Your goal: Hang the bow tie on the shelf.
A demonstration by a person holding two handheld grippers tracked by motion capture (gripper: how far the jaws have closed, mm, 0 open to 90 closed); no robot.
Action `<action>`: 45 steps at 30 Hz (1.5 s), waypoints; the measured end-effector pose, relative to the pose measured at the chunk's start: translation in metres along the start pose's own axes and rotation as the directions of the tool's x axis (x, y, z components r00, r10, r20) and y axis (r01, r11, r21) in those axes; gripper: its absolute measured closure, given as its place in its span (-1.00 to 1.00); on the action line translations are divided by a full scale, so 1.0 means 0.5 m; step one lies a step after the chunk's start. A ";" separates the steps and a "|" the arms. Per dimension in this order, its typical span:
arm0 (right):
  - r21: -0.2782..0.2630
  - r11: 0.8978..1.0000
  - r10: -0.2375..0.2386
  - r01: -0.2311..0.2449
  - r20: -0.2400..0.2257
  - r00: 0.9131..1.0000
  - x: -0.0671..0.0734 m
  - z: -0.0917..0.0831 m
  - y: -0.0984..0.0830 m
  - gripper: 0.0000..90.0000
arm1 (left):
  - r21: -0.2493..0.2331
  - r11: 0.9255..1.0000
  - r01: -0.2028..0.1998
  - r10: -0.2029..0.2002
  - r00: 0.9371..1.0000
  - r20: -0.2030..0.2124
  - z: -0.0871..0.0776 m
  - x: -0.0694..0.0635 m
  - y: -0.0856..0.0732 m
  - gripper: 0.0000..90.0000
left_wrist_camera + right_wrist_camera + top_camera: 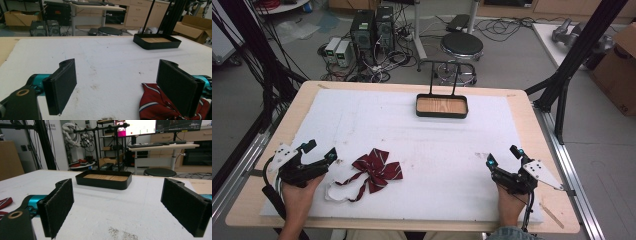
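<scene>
Here, by label:
Left gripper point(321, 150): near the desk's front left corner, jaws spread wide, holding nothing.
Right gripper point(503, 156): near the front right corner, jaws wide apart, empty.
Dark red striped fabric bow tie point(377, 170): flat on the white foam sheet point(432, 150), just beside the left gripper, its white neck strap point(333, 193) curling toward the front edge.
Black shallow tray with wooden floor point(442, 105): by the far edge, a thin black stand point(444, 75) rising behind it.
Path between grippers and tray: bare, stained foam.

The white-covered tabletop point(437, 150) lies open mid-span; a bow tie point(377, 172) blocks the near left, a black tray point(442, 106) the far edge.
</scene>
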State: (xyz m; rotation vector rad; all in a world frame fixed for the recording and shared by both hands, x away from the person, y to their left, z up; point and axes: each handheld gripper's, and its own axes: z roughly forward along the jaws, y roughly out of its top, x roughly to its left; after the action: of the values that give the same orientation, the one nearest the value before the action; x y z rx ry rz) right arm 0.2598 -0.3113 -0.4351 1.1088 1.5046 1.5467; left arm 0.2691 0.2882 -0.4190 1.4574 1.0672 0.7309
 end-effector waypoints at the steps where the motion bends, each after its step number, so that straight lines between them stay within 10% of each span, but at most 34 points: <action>1: 0.001 1.000 -0.001 0.001 -0.002 1.000 0.000 0.000 0.000 -0.77 | 0.000 1.000 -0.003 0.003 1.000 0.004 0.001 0.000 0.000 -0.62; 22: 0.012 1.000 0.004 -0.004 -0.006 1.000 -0.001 0.003 -0.001 -0.77 | -0.009 0.997 -0.076 0.076 0.991 0.109 0.004 -0.018 0.005 -0.53; 31: 0.019 1.000 -0.001 0.001 -0.002 1.000 -0.001 0.005 -0.001 -0.77 | 0.092 0.993 -0.068 0.048 0.976 0.212 0.035 -0.044 0.000 -0.43; 38: 0.019 1.000 -0.002 0.002 -0.002 1.000 -0.001 0.005 -0.001 -0.77 | 0.221 0.970 -0.096 0.023 0.950 0.312 0.074 -0.074 -0.016 -0.33; 45: 0.021 1.000 -0.004 0.004 0.000 1.000 -0.001 0.005 -0.001 -0.77 | 0.343 0.929 -0.140 0.006 0.932 0.363 0.106 -0.096 -0.029 -0.22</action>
State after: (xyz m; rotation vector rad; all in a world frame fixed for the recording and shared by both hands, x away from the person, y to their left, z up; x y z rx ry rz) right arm 0.2623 -0.3105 -0.4358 1.1175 1.5251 1.5317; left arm 0.2941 0.2220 -0.4366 1.8745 0.8945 0.3028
